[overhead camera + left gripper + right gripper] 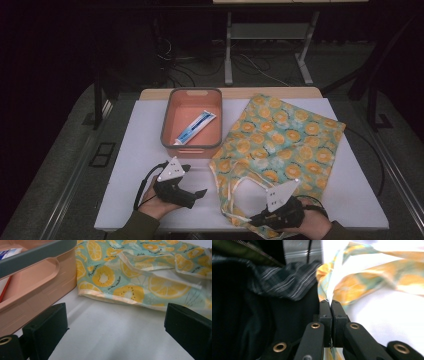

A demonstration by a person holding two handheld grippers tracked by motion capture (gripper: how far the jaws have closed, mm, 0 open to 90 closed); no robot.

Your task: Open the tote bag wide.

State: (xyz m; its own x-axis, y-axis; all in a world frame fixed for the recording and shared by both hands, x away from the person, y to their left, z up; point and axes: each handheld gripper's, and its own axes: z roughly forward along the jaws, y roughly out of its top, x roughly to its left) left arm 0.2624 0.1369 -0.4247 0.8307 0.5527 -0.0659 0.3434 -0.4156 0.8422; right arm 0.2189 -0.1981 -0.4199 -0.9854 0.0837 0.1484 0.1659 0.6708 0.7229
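Observation:
A cloth tote bag (280, 135) printed with orange and lemon slices lies flat on the right half of the white table, its pale handles (240, 187) looped toward the near edge. My right gripper (253, 220) is at the bag's near corner, shut on a fold of the bag's cloth (342, 287); the right gripper view shows the two jaws pressed together on the pinched fabric at the right gripper (330, 305). My left gripper (196, 181) hovers left of the bag, open, with only bare table between the jaws of the left gripper (116, 322). The bag's hem (112, 296) lies just beyond them.
A pink bin with a grey rim (192, 145) stands at the back centre, holding a toothpaste tube (195, 127). Its wall (37, 287) is close to the left jaw. The near table edge (165, 227) runs just under both hands. Dark striped clothing (284, 277) hangs beside the right gripper.

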